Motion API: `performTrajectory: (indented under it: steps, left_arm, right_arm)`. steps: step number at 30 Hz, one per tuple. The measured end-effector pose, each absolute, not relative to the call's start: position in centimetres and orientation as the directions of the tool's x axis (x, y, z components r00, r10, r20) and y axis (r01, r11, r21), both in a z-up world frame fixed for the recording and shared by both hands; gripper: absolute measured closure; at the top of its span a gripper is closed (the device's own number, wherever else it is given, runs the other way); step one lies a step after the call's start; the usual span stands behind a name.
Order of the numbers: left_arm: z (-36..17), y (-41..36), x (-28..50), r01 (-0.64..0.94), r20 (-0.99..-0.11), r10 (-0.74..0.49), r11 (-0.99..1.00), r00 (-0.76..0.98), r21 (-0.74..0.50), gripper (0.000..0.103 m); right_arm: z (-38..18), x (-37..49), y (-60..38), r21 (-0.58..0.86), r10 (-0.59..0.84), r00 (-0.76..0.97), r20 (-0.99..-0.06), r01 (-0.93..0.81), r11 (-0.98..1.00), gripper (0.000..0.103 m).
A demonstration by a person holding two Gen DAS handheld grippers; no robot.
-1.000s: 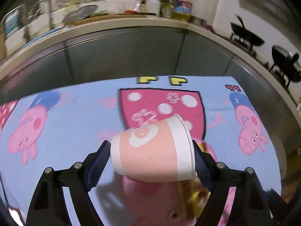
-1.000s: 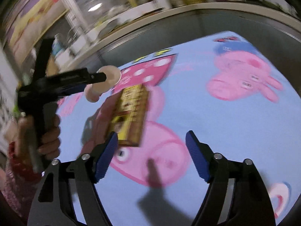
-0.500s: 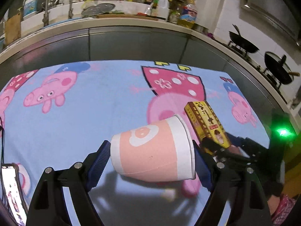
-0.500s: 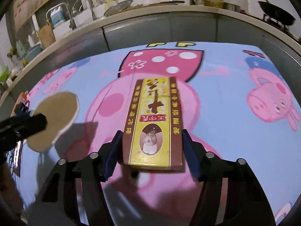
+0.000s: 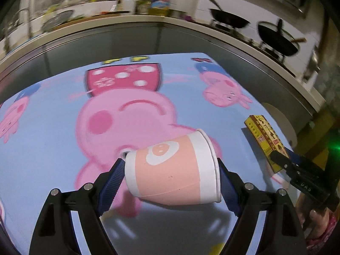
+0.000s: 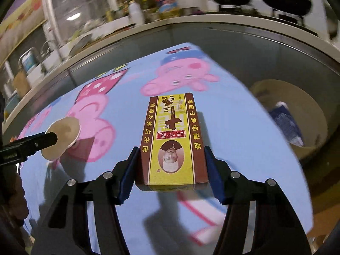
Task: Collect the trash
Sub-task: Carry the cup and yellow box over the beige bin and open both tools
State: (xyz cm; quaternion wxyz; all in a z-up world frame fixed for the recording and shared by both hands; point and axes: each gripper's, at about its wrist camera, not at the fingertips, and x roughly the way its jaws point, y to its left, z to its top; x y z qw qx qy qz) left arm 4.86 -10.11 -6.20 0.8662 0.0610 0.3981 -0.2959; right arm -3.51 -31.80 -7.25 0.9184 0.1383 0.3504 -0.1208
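Here, left gripper (image 5: 171,175) clamping paper cup (image 5: 172,167), right gripper (image 6: 171,171) clamping yellow box (image 6: 173,140), cartoon-pig cloth (image 5: 53,110), blurred kitchen counter (image 5: 127,19), probably woks (image 5: 278,40).

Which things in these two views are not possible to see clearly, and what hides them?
- Inside of the paper cup: left wrist view, seen from the side only.
- Contents of the bin: right wrist view, blurred, partly behind its wall.
- Countertop bottles: both views, motion blur.
- Underside of the box: right wrist view, faces away.
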Motion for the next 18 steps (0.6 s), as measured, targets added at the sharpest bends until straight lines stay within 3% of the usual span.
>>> performTrajectory:
  steps: [18]
  left_arm:
    - [-3.4, -29.9, 3.9, 0.792, -0.74, -0.577, 0.602, 0.345, -0.1, 0.02]
  right_arm:
    - [-6.3, -8.8, -45.9, 0.336, -0.243, 0.764, -0.598, 0.514, 0.789, 0.045]
